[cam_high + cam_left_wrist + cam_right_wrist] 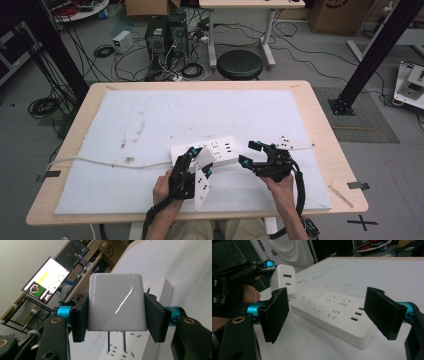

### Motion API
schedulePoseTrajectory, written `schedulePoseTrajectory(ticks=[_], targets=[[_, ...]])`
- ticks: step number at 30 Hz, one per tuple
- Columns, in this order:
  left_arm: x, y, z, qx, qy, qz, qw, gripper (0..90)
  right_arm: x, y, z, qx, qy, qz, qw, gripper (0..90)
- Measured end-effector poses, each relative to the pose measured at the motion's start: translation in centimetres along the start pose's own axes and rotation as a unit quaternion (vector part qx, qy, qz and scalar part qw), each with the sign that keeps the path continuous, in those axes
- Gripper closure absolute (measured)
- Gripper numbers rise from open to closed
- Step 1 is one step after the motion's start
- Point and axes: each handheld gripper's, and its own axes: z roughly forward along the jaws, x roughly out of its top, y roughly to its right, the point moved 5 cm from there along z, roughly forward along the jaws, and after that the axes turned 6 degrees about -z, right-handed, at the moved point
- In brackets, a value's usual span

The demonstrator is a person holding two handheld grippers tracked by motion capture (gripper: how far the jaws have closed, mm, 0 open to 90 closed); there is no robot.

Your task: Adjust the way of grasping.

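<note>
A white power strip (222, 149) lies on the white mat (150, 120) near the table's front, and its cable (100, 161) runs off to the left. My left gripper (201, 160) is shut on a white USB charger cube (116, 305). The cube's two prongs (124, 341) point down at the strip's sockets (113, 351), just above them. The cube (283, 281) hovers over the strip's left end. My right gripper (251, 153) is open at the strip's right end. In the right gripper view its jaws straddle the strip (334, 312) without touching it.
The wooden table edge (330, 150) frames the mat. A black stool (240, 64), computer towers (165, 32) and loose cables sit on the floor behind. Black frame posts (370, 55) stand at both sides. A lit monitor (46, 281) is off to one side.
</note>
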Motion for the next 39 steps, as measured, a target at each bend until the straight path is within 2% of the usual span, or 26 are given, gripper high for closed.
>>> schedulePoseTrajectory(ticks=[6,11,14,15,25,33,39], targets=[[0.6,0.8,0.1,0.007,0.021,0.01,0.9997,42.4,0.5,-1.1,0.7,0.039,0.007,0.003,0.9992,21.0],[1.1,1.5,0.3,0.003,0.032,0.015,0.9994,42.4,0.6,-1.8,1.2,0.067,0.003,0.011,0.9977,21.3],[1.2,1.6,0.3,0.004,0.033,0.018,0.9993,42.4,0.7,-2.1,1.4,0.077,0.001,0.008,0.997,22.7],[1.5,1.8,0.3,0.002,0.04,0.014,0.9991,42.4,0.7,-2.4,1.7,0.085,-0.002,0.008,0.9963,26.1],[2.1,2.4,0.3,-0.006,0.052,0.016,0.9985,42.4,0.8,-2.8,2.5,0.119,-0.011,0.027,0.9924,29.7],[2.5,3.1,0.2,-0.015,0.064,0.019,0.9976,42.4,0.7,-3.0,3.0,0.148,-0.02,0.028,0.9884,36.0],[2.7,3.0,0.2,-0.016,0.072,0.021,0.9971,42.4,0.6,-3.3,3.2,0.157,-0.022,0.026,0.9869,42.8]])
